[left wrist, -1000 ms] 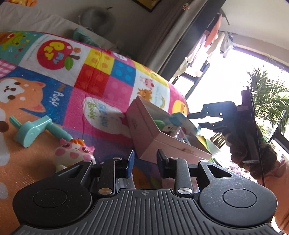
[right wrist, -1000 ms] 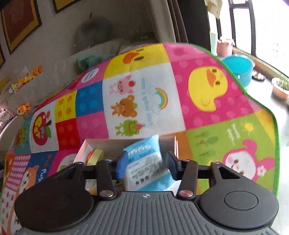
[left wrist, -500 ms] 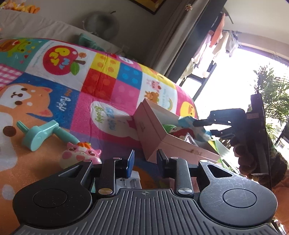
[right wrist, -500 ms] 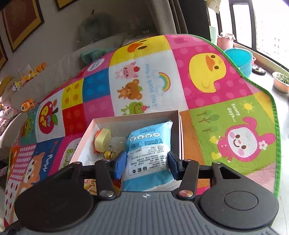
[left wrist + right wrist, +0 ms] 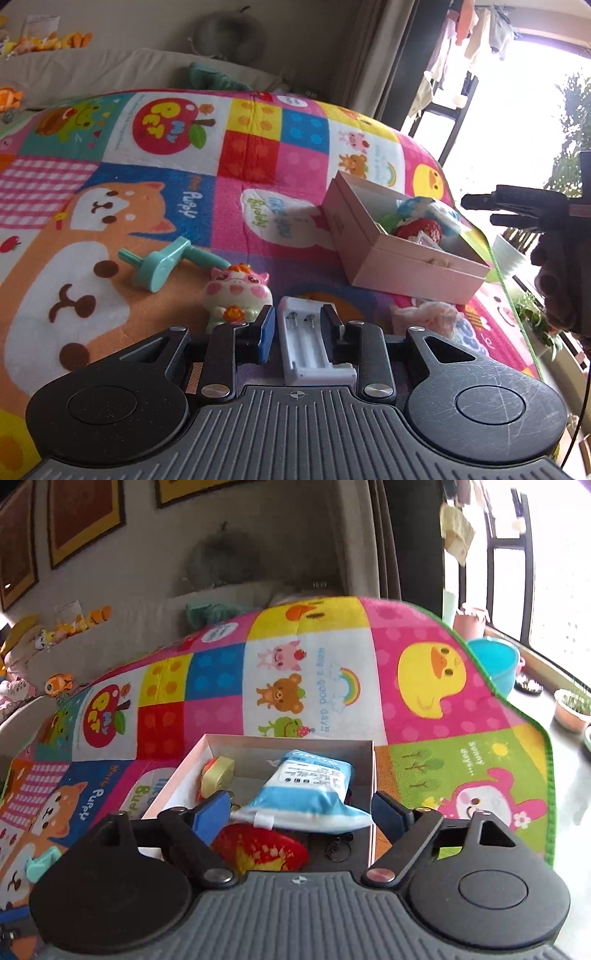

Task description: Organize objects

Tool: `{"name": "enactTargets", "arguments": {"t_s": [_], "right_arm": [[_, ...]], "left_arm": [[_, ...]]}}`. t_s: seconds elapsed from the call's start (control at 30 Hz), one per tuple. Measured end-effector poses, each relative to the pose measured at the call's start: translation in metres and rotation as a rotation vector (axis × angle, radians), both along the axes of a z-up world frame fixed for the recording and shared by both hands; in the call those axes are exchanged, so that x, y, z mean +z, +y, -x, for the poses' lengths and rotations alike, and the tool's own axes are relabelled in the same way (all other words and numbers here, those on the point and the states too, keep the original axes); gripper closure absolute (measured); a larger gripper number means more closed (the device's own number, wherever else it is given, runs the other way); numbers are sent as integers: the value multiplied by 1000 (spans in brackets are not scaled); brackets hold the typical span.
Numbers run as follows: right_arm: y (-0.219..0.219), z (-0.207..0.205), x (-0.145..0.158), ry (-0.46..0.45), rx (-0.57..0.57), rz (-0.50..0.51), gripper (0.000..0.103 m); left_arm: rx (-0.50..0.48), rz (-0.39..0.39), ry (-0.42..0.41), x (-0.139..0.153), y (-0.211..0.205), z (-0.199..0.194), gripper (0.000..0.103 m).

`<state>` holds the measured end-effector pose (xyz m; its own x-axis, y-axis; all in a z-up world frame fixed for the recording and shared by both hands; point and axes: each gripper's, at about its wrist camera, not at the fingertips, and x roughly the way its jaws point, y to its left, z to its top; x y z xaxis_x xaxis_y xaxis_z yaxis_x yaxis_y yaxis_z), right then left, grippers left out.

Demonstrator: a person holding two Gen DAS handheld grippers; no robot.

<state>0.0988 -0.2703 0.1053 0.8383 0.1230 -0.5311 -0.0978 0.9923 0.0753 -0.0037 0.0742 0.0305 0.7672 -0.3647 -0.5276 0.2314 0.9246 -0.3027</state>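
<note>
A pink open box [image 5: 402, 258] sits on the colourful play mat; it also shows in the right wrist view [image 5: 284, 743]. A blue and white packet [image 5: 303, 794] lies in it on top of a red item [image 5: 258, 849], beside a yellow tag [image 5: 219, 775]. My right gripper [image 5: 299, 812] is open just above the box, fingers apart on either side of the packet. My left gripper [image 5: 297, 325] is open, fingers either side of a white battery holder [image 5: 310, 343] on the mat. A pink cow toy [image 5: 236, 295] and a teal handle [image 5: 162, 262] lie left of it.
A crumpled pink cloth [image 5: 428, 314] lies on the mat in front of the box. The mat's green edge [image 5: 546, 775] drops off at the right, with a teal bucket [image 5: 495, 661] and plant pots [image 5: 572, 709] beyond. A sofa stands behind.
My right gripper opened and let the blue packet drop into the box. My left gripper lowered over the white battery holder, which now lies between its fingers.
</note>
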Motion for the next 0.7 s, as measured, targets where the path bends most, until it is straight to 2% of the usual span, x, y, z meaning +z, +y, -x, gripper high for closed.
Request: {"name": "enactTargets", "arguments": {"t_s": [0.03, 0.1, 0.27, 0.4, 0.5, 0.6, 0.7], "right_arm": [[3, 16, 2, -16, 20, 16, 12], [8, 48, 1, -38, 50, 30, 0], [25, 103, -36, 53, 111, 66, 0], [40, 124, -74, 153, 129, 133, 0], [46, 131, -91, 212, 151, 138, 0], [43, 131, -96, 224, 152, 100, 0], [44, 132, -97, 213, 145, 97, 0]], "left_arm": [[-5, -6, 2, 0, -3, 2, 73], [-7, -23, 5, 2, -10, 5, 73], [43, -98, 38, 5, -24, 5, 73], [59, -139, 67, 7, -31, 6, 73], [73, -175, 83, 6, -37, 6, 73], [91, -195, 108, 1, -39, 3, 73], [77, -153, 125, -4, -41, 3, 72]]}}
